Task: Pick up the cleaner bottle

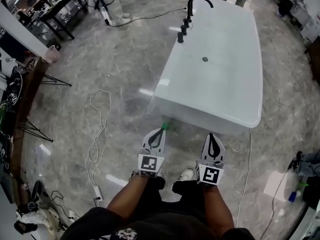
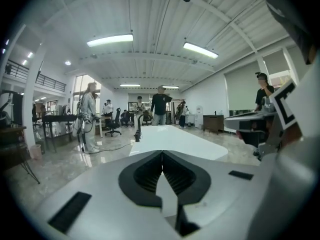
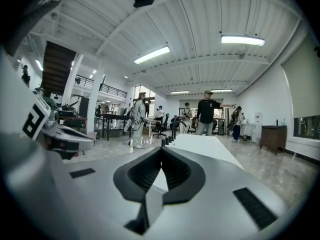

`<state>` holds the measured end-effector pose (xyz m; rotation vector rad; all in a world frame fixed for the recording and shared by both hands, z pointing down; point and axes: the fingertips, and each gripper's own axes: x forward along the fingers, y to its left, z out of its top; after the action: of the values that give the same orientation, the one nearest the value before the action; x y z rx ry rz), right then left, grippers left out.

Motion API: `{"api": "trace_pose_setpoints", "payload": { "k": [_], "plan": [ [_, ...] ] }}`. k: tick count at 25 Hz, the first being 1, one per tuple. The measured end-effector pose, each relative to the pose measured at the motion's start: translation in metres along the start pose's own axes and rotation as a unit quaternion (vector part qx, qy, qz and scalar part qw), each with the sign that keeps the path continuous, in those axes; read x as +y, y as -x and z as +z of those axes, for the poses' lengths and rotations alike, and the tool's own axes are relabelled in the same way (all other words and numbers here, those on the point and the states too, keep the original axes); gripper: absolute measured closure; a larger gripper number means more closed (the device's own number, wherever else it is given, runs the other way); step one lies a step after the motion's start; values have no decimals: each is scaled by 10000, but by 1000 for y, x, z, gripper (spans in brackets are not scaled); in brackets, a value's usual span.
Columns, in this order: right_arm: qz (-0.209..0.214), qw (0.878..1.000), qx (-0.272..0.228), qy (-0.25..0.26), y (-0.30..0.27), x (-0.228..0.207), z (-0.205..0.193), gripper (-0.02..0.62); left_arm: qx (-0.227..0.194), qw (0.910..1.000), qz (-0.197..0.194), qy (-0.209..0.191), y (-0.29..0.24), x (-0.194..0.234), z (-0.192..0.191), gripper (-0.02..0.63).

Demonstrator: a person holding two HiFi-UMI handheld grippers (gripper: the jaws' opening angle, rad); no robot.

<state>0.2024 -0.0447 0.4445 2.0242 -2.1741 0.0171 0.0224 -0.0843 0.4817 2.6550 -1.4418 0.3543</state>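
Note:
A clear bottle with a green end is on the floor against the near left corner of the white bathtub; it is too faint to tell whether it stands or lies. My left gripper is shut and empty, its tip right at the green end. To its right, my right gripper is also shut and empty, pointing at the tub's near wall. In the left gripper view the jaws meet with nothing between them, and the bottle is hidden. The right gripper shows the same in its own view.
A black faucet stands on the tub's far left rim. A white cable loops over the floor at the left. Tripod legs and desks line the left side. Another spray bottle sits at the lower right. People stand beyond the tub.

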Motion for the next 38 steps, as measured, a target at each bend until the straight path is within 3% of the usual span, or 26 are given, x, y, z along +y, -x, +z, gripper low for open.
{"api": "trace_pose_setpoints", "payload": {
  "k": [6,13,19,29,36,38],
  "plan": [
    [96,9997,221,1,-40,33,-135,578,148,9995,294,38,-42,26,-146,600],
    [202,9990,391,15,-83,60,-279,578,221,9990,373,59,-92,50,-294,600],
    [331,9991,244,66,-114,83,-366,578,100,9987,506,60,-122,69,-382,600],
    [582,9980,241,64,-131,106,-455,578,-13,9967,750,306,-147,68,-475,600],
    [811,9963,295,-4,-142,129,-478,578,-111,9963,743,425,-149,72,-497,598],
    [900,9955,278,-27,-145,133,-482,578,-130,9964,711,437,-153,69,-503,552]
  ]
}}
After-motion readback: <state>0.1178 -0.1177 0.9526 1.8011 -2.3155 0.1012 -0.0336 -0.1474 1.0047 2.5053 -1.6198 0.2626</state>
